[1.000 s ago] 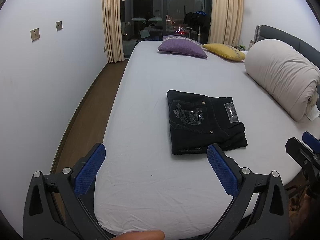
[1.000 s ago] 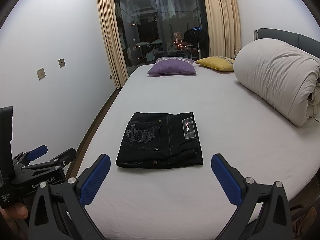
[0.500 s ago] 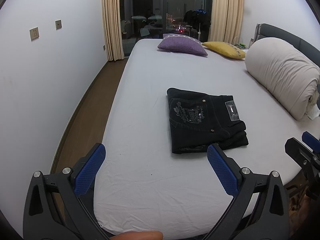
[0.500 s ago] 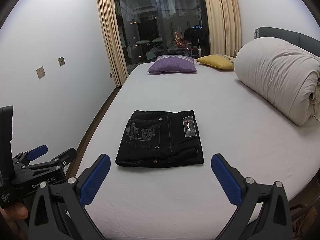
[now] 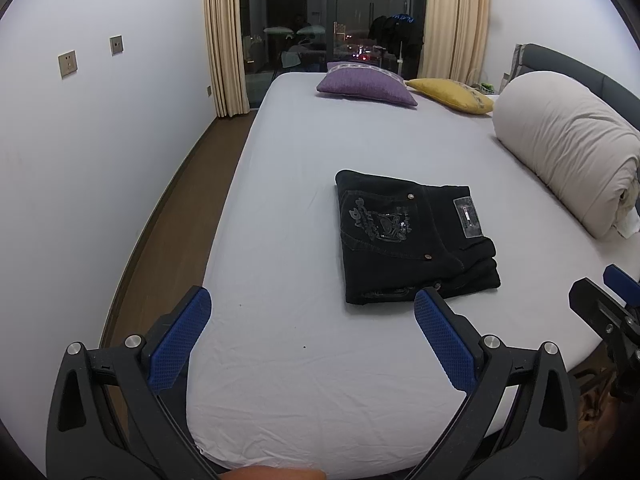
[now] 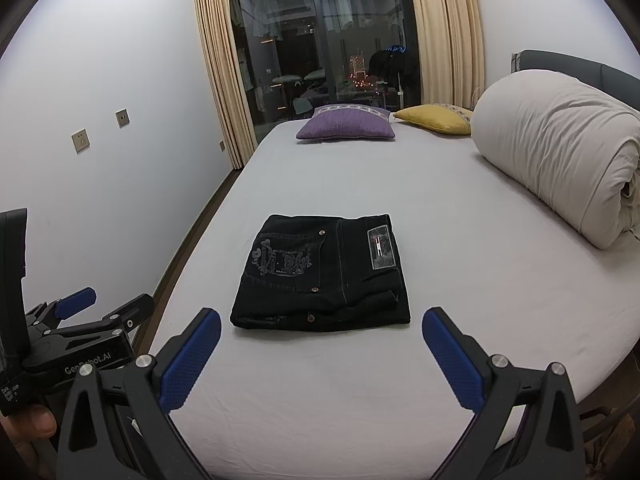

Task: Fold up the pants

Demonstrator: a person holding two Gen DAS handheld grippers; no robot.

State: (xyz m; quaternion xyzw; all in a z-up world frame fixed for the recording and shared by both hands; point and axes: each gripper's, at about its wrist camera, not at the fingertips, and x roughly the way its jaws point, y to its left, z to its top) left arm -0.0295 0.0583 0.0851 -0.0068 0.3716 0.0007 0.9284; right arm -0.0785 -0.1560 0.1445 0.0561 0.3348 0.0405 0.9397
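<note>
Black pants (image 5: 408,236) lie folded into a compact rectangle on the bed's white sheet (image 5: 304,264), back pocket and waist patch facing up. They also show in the right wrist view (image 6: 324,276). My left gripper (image 5: 312,312) is open and empty, held back near the bed's front edge, left of the pants. My right gripper (image 6: 320,332) is open and empty, just in front of the pants and apart from them. The left gripper also shows at the left in the right wrist view (image 6: 104,308).
A rolled cream duvet (image 6: 560,152) lies along the bed's right side. A purple pillow (image 6: 344,124) and a yellow pillow (image 6: 436,118) sit at the far end. Brown floor (image 5: 160,216) and a white wall run along the left. Glass doors with curtains stand behind.
Both grippers have drifted slightly, so the pants sit a little differently in view. The pants have not moved and both grippers stay open.
</note>
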